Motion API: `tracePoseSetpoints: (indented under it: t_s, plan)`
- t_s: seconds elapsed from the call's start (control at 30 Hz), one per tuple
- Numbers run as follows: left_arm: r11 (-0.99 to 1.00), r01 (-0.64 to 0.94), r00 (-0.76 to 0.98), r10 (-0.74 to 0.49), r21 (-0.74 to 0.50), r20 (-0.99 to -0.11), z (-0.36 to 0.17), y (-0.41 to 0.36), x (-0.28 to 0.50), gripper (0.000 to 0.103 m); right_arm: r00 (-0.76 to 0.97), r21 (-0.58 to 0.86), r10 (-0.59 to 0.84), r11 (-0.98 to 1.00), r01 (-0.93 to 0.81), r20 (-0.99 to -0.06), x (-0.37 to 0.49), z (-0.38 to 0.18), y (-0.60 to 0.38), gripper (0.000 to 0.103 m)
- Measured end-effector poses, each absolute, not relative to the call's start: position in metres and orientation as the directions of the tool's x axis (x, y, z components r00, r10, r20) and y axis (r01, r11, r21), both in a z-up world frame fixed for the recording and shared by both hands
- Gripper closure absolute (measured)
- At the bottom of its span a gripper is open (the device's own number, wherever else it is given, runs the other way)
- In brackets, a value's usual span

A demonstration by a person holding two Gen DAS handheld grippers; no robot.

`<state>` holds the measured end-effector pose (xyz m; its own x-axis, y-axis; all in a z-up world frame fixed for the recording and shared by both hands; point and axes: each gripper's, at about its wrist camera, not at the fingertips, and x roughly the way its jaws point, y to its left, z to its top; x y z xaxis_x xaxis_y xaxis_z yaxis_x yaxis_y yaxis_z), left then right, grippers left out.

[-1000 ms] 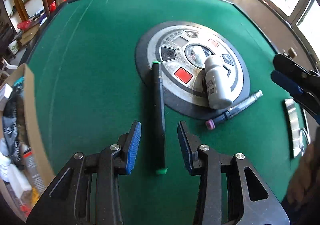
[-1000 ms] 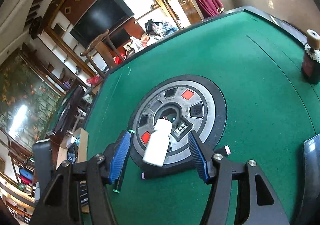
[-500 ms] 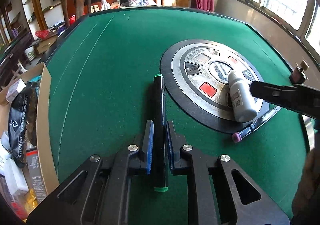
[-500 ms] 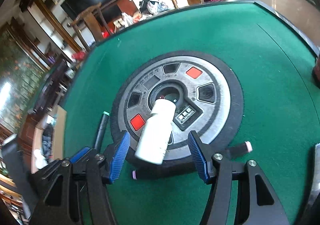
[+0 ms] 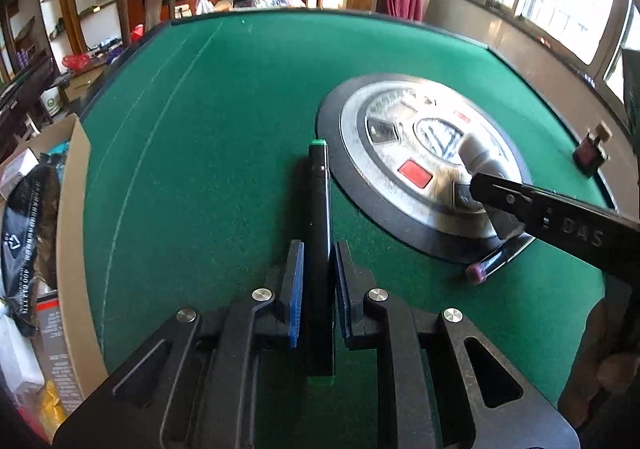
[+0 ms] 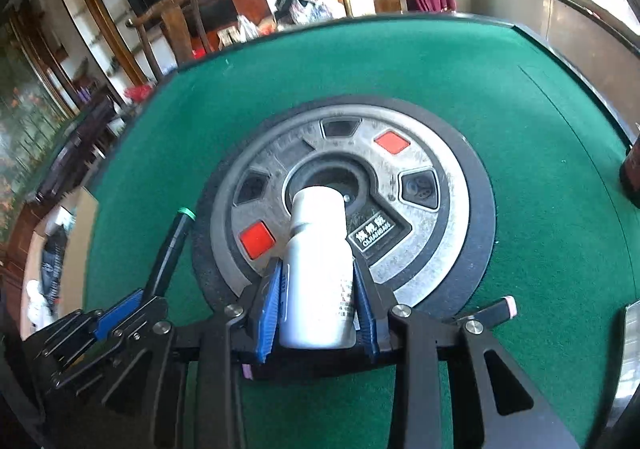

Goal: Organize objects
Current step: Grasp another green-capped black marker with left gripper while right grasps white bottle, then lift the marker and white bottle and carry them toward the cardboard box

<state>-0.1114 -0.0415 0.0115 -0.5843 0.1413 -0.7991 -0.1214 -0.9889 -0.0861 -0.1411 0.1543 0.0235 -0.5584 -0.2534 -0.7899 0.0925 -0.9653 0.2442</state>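
Between the blue pads of the left hand-held gripper (image 5: 318,281), a black marker with green ends (image 5: 319,209) lies lengthwise, its long axis running straight ahead along the fingers and its far tip just beside the rim of the round control panel (image 5: 360,185) set in the green tabletop (image 5: 200,129); the jaws are pressed together on the marker's barrel, near its rear half. On the panel itself, the right hand-held gripper (image 6: 318,301) is clamped on a white bottle (image 6: 316,269) that lies on its side, cap end pointing away toward the panel's centre, the pads gripping the lower body on both flanks. Each arm thus already holds the thing nearest it. A second pen with a pink cap (image 5: 486,267) lies crosswise at the panel's near edge, closer to the right side, untouched. A cardboard box (image 5: 70,209) of clutter stands beyond the tabletop's left edge, likely where these things belong, so the coming move is probably a lift and carry leftward.
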Motion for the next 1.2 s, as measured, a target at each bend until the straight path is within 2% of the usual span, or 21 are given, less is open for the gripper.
tracePoseSetpoints:
  t_s: [0.27, 0.73, 0.9, 1.1, 1.2]
  plan:
    - [-0.988, -0.114, -0.651, 0.153, -0.104, -0.743, 0.031, -0.046, -0.104, 0.089, -0.601, 0.271, -0.313, -0.949, 0.162, -0.735, -0.12, 0.044, 0.151, 0.069]
    - [-0.991, -0.112, -0.561, 0.127, -0.077, -0.818, 0.006, -0.036, -0.127, 0.089, -0.539, 0.246, -0.305, -0.952, 0.181, -0.785, -0.124, 0.031, 0.131, 0.069]
    - [-0.993, -0.117, -0.58, 0.09, -0.026, -0.81, 0.005, -0.029, -0.125, 0.088, -0.538, 0.212, -0.283, -0.958, 0.191, -0.794, -0.124, 0.029, 0.127, 0.069]
    - [-0.994, -0.097, -0.591, 0.097, -0.049, -0.8, 0.007, -0.042, -0.115, 0.089, -0.531, 0.059, -0.187, -0.967, 0.249, -0.827, -0.121, 0.019, 0.107, 0.069]
    - [-0.993, -0.088, -0.606, 0.113, -0.075, -0.787, 0.011, -0.048, -0.112, 0.089, -0.519, 0.121, -0.238, -0.961, 0.248, -0.821, -0.121, 0.02, 0.115, 0.069]
